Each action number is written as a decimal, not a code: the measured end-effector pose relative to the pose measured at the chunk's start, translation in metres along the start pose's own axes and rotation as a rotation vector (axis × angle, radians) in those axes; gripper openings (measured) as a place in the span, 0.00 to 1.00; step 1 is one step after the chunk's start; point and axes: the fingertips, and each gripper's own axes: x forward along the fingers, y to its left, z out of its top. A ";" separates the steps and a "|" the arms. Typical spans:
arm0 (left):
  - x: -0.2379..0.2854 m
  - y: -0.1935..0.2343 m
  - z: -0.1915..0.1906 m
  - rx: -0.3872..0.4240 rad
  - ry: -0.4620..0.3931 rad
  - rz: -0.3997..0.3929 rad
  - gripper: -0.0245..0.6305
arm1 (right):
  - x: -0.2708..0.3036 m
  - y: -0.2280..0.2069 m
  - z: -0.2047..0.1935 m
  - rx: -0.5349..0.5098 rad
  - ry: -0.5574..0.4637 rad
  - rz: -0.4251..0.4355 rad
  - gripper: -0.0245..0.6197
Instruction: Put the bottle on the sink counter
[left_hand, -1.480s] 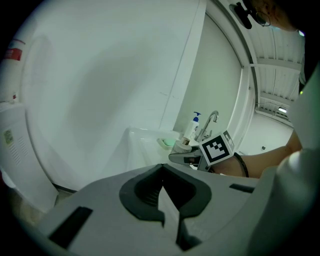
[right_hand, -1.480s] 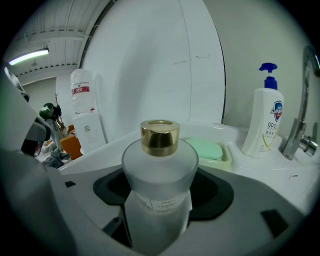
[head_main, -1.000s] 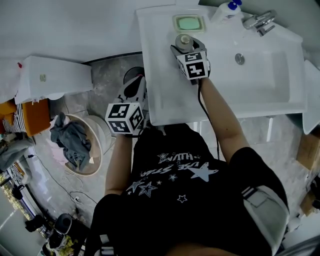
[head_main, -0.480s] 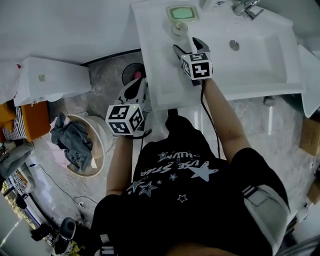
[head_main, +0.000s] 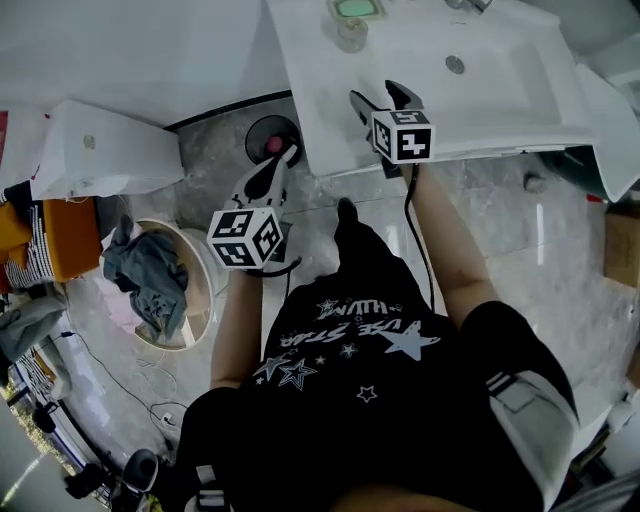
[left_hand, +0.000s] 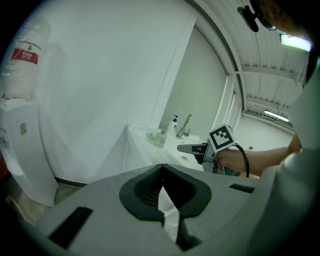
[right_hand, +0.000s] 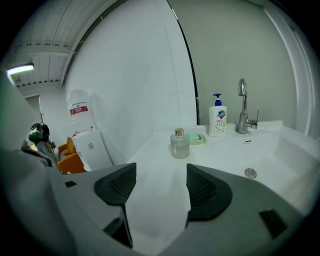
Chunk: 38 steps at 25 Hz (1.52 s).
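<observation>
Clear bottle (right_hand: 180, 143) beyond right claw (right_hand: 158, 182)

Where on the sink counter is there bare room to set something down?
Free: the counter strip left of the basin, from the bottle to the near edge. Crowded: the back, with bottle, soap dish, soap pump and faucet.

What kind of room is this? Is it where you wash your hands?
Most likely a bathroom. There's a white sink with a tap, a pump bottle of soap beside the tap, and a soap dish.
</observation>
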 end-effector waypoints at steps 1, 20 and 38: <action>-0.007 -0.003 -0.003 0.002 -0.005 -0.004 0.05 | -0.009 0.004 -0.003 0.005 -0.006 -0.005 0.53; -0.143 -0.073 -0.057 0.103 -0.070 -0.100 0.05 | -0.192 0.074 -0.052 0.049 -0.144 -0.167 0.06; -0.226 -0.119 -0.104 0.148 -0.082 -0.206 0.05 | -0.321 0.141 -0.128 0.058 -0.152 -0.210 0.05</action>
